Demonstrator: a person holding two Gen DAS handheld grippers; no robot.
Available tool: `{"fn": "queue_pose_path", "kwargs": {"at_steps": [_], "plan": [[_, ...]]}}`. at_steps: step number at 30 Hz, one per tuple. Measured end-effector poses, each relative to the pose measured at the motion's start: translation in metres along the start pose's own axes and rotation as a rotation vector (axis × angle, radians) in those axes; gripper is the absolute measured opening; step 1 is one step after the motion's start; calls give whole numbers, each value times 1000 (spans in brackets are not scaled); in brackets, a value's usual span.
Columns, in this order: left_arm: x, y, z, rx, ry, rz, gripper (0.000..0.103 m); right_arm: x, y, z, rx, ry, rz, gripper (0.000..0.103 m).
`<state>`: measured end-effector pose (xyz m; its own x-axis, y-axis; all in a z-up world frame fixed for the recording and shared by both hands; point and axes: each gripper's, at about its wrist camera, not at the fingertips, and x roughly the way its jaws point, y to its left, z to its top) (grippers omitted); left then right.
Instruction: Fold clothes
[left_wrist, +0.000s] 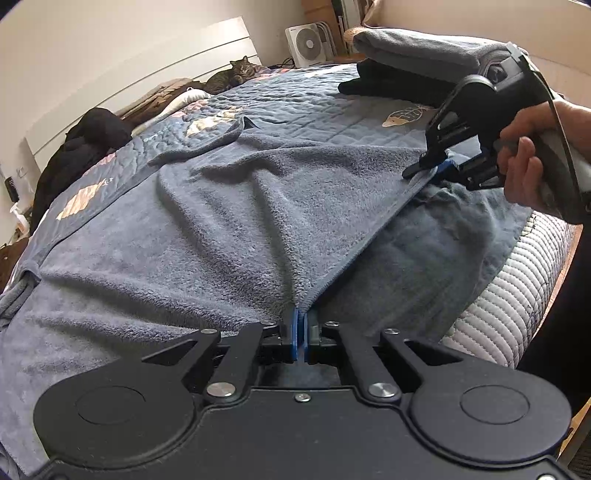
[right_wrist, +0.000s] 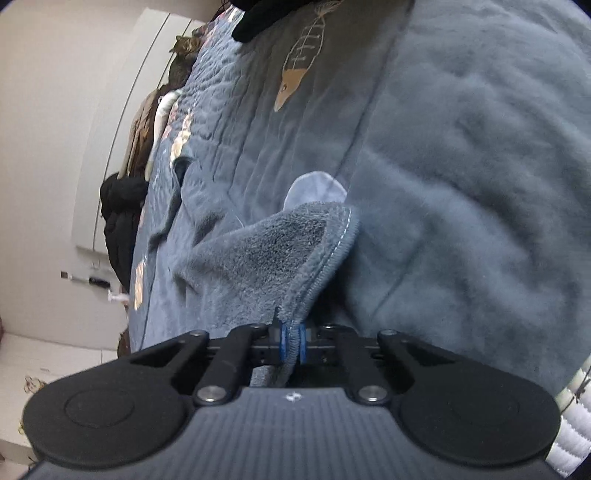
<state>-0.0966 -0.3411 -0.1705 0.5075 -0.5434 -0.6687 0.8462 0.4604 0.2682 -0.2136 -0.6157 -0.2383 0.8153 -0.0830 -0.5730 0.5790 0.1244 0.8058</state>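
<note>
I see a bed with a blue quilted cover (left_wrist: 314, 107), fish prints on it, and it fills nearly all of both views. The grey fleece garment (left_wrist: 240, 206) lies spread over the cover, wrinkled, w/ one part folded over another part near the bed edge at 4 o'clock. My left gripper (left_wrist: 300, 334) is at 6 o'clock in the left wrist view, blue pads pressed together and pinching the hem of the garment. My right gripper (left_wrist: 432, 168) is at 3 o'clock there, held by a hand (left_wrist: 524, 166), and it is also closed on the same hem; the edge runs stretched between both. In the right wrist view the right gripper (right_wrist: 293, 341) pinches a stitched corner, which stands up above the pads.

Room: a stack of folded clothes (left_wrist: 417, 62), grey on black, at 1 o'clock on the bed. A cat (left_wrist: 236, 74) lies at 11 o'clock near the white headboard (left_wrist: 147, 74). A white fan (left_wrist: 306, 44) stands behind, at 12. Dark clothes pile (left_wrist: 85, 147) at 9 o'clock. White mattress side (left_wrist: 509, 295) at 4 o'clock.
</note>
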Motion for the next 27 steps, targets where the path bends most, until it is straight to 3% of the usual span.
{"fn": "queue_pose_path", "kwargs": {"at_steps": [7, 14, 19, 24, 27], "plan": [[-1, -5, 1, 21, -12, -18, 3, -31, -5, 1, 59, -63, 4, 4], [-13, -16, 4, 65, -51, -47, 3, -69, 9, 3, 32, -148, 69, 4], [-25, -27, 6, 105, -91, -124, 3, -107, 19, 7, -18, -216, 108, 3], [-15, -43, -2, 152, -32, -157, 3, -103, 6, 13, -49, -188, -16, 4], [-2, -40, -4, 122, 43, -149, 4, -88, 8, 11, -147, -159, -151, 8]]}}
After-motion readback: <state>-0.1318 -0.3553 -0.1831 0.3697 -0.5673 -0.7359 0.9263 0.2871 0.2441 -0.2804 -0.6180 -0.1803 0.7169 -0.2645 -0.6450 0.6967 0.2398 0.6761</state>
